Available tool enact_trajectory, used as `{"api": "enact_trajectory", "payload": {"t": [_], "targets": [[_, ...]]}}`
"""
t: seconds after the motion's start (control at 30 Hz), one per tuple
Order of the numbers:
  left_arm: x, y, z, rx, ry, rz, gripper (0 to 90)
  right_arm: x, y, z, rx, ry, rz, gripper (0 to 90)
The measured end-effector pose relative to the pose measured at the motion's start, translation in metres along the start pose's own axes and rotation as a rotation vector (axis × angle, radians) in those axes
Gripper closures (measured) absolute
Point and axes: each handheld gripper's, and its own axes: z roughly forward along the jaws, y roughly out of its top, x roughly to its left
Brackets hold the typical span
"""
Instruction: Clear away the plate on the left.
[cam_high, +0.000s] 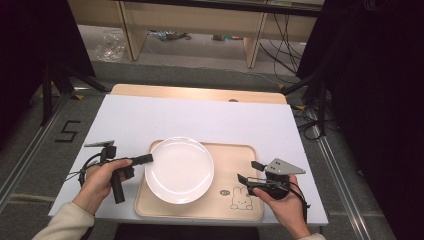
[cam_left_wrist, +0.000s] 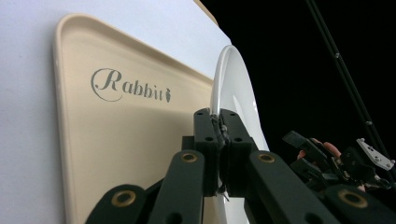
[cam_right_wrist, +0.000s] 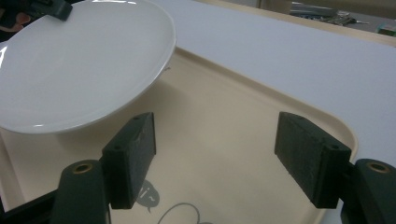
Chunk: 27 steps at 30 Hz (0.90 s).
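- White plate (cam_high: 179, 169) sits over the left part of a beige tray (cam_high: 227, 200); its left rim hangs past the tray's left edge.
- In the right gripper view the plate (cam_right_wrist: 79, 65) is tilted, near edge lifted off the tray floor (cam_right_wrist: 219, 140).
- Left gripper (cam_high: 148, 159) has its jaws clenched on the plate's left rim; in the left gripper view the pads meet on the thin white edge (cam_left_wrist: 233, 88), plate seen edge-on.
- Left hand (cam_high: 100, 181) holds that gripper from the lower left, cable trailing off beside it.
- Right gripper (cam_high: 248, 171) is over the tray's right part, near the plate's right rim but apart from it; jaws released, wide, nothing between them.
- Right hand (cam_high: 280, 197) is at the tray's right front corner, grey plate on top of the gripper.
- Tray has a rabbit drawing (cam_high: 241, 198) at the front right and the word "Rabbit" (cam_left_wrist: 132, 87) printed on its floor.
- Tray lies on a white surface (cam_high: 200, 117), near the front edge.
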Motion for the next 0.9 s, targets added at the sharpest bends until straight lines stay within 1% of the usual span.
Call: {"api": "enact_trajectory", "payload": {"t": [0.13, 0.17, 0.2, 0.3, 0.33, 0.43, 0.47, 0.57, 0.6, 0.7, 0.77, 0.9], "targets": [[-0.001, -0.001, 0.003, 0.009, 0.000, -0.001, 86.4, 0.000, 0.000, 0.000, 0.000, -0.001, -0.002, 30.3], [-0.001, -0.001, 0.004, 0.011, 0.002, 0.000, 86.4, 0.000, -0.001, 0.002, -0.021, 0.013, 0.005, 30.3], [-0.001, -0.002, 0.005, 0.011, 0.004, 0.001, 86.4, 0.000, -0.001, 0.002, -0.024, 0.016, 0.006, 30.3], [0.000, -0.002, 0.006, 0.017, 0.002, 0.002, 86.4, 0.000, -0.001, 0.002, -0.023, 0.016, 0.007, 30.3], [-0.001, -0.002, 0.006, 0.016, 0.003, 0.002, 86.4, 0.000, 0.000, 0.000, -0.001, 0.000, -0.001, 30.3], [-0.001, -0.002, 0.008, 0.018, 0.001, 0.003, 86.5, 0.000, 0.000, 0.001, -0.012, 0.011, 0.004, 30.3], [-0.002, -0.003, 0.009, 0.019, 0.001, 0.002, 86.4, 0.000, 0.000, 0.000, 0.000, -0.001, -0.001, 30.3], [-0.002, -0.003, 0.011, 0.027, 0.001, 0.007, 86.4, 0.000, 0.000, 0.000, 0.001, -0.001, -0.001, 30.3], [-0.003, -0.004, 0.011, 0.030, -0.001, 0.006, 86.4, 0.000, -0.001, 0.002, -0.024, 0.017, 0.006, 30.3], [-0.003, -0.004, 0.013, 0.035, -0.003, 0.003, 86.4, 0.000, -0.001, 0.002, -0.024, 0.017, 0.006, 30.3], [-0.003, -0.004, 0.014, 0.035, 0.000, 0.011, 86.4, 0.000, -0.001, 0.002, -0.018, 0.011, 0.005, 30.3], [-0.004, -0.005, 0.016, 0.039, -0.005, 0.007, 86.4, 0.000, -0.001, 0.002, -0.025, 0.018, 0.006, 30.4]]}}
